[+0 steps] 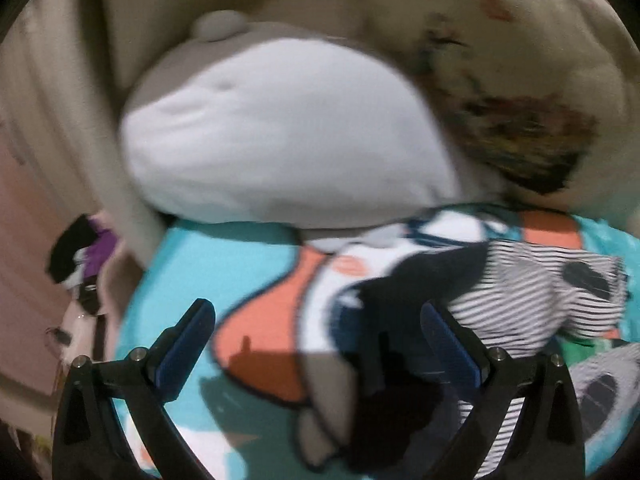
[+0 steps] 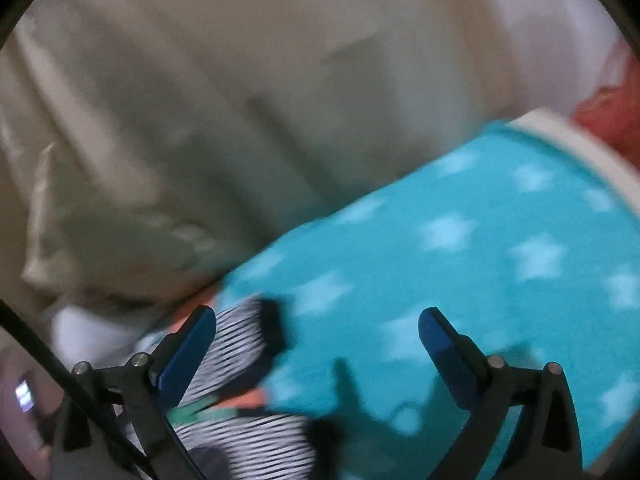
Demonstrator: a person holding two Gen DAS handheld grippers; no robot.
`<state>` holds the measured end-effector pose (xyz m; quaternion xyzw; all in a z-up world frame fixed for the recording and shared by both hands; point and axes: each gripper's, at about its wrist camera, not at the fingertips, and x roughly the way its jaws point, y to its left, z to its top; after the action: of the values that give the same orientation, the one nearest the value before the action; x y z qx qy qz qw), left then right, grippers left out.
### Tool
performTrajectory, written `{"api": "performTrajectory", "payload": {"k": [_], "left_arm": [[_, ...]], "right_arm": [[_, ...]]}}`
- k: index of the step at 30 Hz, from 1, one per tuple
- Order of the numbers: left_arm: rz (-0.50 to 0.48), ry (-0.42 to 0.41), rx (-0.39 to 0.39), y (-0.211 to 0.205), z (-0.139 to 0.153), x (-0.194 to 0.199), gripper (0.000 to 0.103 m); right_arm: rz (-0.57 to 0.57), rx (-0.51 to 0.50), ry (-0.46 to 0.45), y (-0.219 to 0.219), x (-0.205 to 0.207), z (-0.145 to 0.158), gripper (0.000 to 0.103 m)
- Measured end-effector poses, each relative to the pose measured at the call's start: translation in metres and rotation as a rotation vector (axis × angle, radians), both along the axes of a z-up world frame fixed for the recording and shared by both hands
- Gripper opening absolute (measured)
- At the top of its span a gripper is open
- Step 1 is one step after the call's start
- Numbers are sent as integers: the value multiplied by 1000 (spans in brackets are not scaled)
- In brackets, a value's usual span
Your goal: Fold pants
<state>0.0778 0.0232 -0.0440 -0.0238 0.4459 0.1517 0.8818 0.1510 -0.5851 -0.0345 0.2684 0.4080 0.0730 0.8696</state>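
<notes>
The black-and-white striped pants [image 1: 536, 300] lie crumpled on a turquoise penguin-print bedspread [image 1: 224, 264], at the right in the left wrist view. My left gripper [image 1: 318, 332] is open and empty above the bedspread, with the pants beside its right finger. In the right wrist view the pants [image 2: 240, 344] lie at the lower left, next to the left finger. My right gripper [image 2: 318, 336] is open and empty over the turquoise star-print cover [image 2: 480, 260]. Both views are motion-blurred.
A white and grey plush pillow [image 1: 288, 136] and a patterned beige cushion [image 1: 500, 100] lie at the head of the bed. Beige fabric [image 2: 240, 100] hangs behind the bed. A red object [image 2: 612, 120] sits at the far right edge.
</notes>
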Motion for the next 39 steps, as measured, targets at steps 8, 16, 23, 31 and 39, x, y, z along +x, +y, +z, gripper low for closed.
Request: {"api": "performTrajectory", "payload": {"k": [8,16,23,31,39], "left_arm": [[-214,89,-46,-75,-8,51,90],[-403,175,-177,-111,-47,100,68],[-490,233,-217,-120,-72,147,68],[-541,276,-177,-128,-90,164,72],[-559,242,-104,-146,-78,155,6]], "right_arm": [[251,-146,-2,85,47,5,98],[401,-218,57,126,97,-15,88],[512,-279,123,150,130,-47,88],[586,-308,207,165,146,-76,84],[618,-234,220,169,146,-71,9]]}}
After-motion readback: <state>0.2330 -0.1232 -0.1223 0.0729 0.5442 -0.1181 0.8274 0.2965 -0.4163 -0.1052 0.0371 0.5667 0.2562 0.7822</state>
